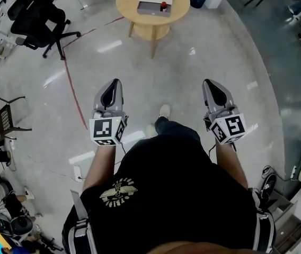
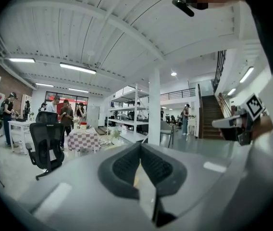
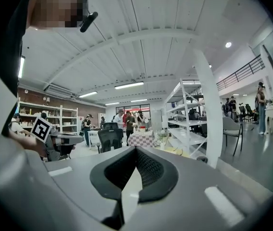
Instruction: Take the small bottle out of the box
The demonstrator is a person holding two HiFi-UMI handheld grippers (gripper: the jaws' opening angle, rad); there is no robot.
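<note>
You hold both grippers out in front of your body, above the pale polished floor [image 1: 193, 62], well apart from each other and pointing towards the round wooden table [image 1: 126, 7]. The left gripper [image 1: 114, 83] has its jaws pressed together, and its own view shows the ribbed dark pads [image 2: 124, 165] meeting at the tip with nothing between them. The right gripper [image 1: 209, 82] is likewise closed; its pads [image 3: 148, 170] meet at the tip and grip nothing. Each gripper carries a marker cube [image 1: 108, 130] printed with black-and-white square patterns; these are codes, not readable words. The box [image 1: 149, 7], grey and white, lies on the table top, well away from both grippers. A small red-topped object [image 1: 164, 6] stands at the right side of the box; whether it is the small bottle cannot be told at this range. Your black shirt bears a gold emblem [image 1: 118, 190], its detail too small to read. A black office chair [image 1: 39, 20] stands to the left of the table, and a red line [image 1: 73, 89] runs across the floor.
</note>
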